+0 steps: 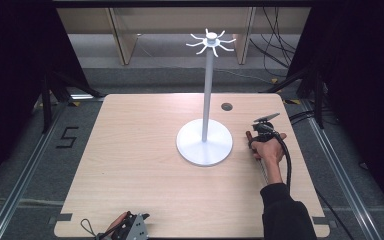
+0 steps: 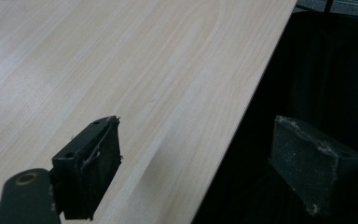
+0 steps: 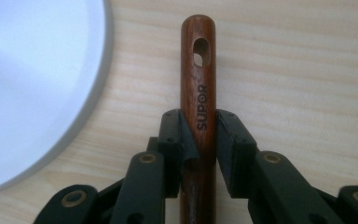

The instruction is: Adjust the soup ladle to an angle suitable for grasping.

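Observation:
A dark reddish wooden handle (image 3: pixel 196 60) with a hanging hole near its tip and "SUPOR" printed on it lies on the table. My right gripper (image 3: pixel 199 121) is shut on it, both pads pressing its sides just below the hole. From above, the right gripper (image 1: pixel 260 132) sits just right of the white stand's round base (image 1: pixel 204 142), with the handle's end (image 1: pixel 249 136) showing beside it. The stand's thin pole (image 1: pixel 208 90) carries a ring of hooks (image 1: pixel 211 42) at the top. My left gripper (image 1: pixel 130 225) rests at the table's front edge, open, with nothing between its pads (image 2: pixel 100 172).
The light wooden table (image 1: pixel 130 150) has a small round cable hole (image 1: pixel 226 106) behind the stand. The white base's rim (image 3: pixel 32 84) lies close to the left of the handle. Dark curtains and floor rails flank the table. A black cable trails along the person's right forearm.

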`<state>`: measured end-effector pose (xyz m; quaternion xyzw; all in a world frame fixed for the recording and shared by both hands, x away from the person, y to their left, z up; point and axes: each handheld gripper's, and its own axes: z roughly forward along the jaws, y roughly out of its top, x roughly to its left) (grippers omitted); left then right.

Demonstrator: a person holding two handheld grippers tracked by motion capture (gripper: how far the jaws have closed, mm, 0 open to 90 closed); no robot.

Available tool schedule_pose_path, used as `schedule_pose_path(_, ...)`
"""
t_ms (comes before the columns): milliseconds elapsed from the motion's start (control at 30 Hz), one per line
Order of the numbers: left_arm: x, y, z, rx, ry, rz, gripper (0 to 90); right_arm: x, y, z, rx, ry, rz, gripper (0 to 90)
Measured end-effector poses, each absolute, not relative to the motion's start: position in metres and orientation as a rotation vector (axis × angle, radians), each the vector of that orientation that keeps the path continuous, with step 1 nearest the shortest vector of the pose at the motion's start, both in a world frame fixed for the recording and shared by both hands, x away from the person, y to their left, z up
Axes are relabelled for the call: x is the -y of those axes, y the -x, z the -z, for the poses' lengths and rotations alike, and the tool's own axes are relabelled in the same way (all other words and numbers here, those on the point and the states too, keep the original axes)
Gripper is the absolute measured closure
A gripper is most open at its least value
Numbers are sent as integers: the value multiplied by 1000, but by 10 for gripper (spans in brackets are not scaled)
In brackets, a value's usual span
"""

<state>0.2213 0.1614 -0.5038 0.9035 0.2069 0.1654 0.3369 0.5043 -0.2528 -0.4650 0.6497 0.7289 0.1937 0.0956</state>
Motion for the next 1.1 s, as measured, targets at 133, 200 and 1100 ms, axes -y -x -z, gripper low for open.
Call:
schedule_pose_path(133,-161,-221,504,-552,-2336,-419,154,253,-502,456,-2186,-1842,-625,732)
schedule_pose_path(200,-161,-221,505,-547,-2343,-413,154,252,-500,451,-2202,-1783,-671,732)
schedule_pose_path(1100,-160,-221,504,-540,-2360,-421,154,270,-421,363,-2173,-1273,-1244,739)
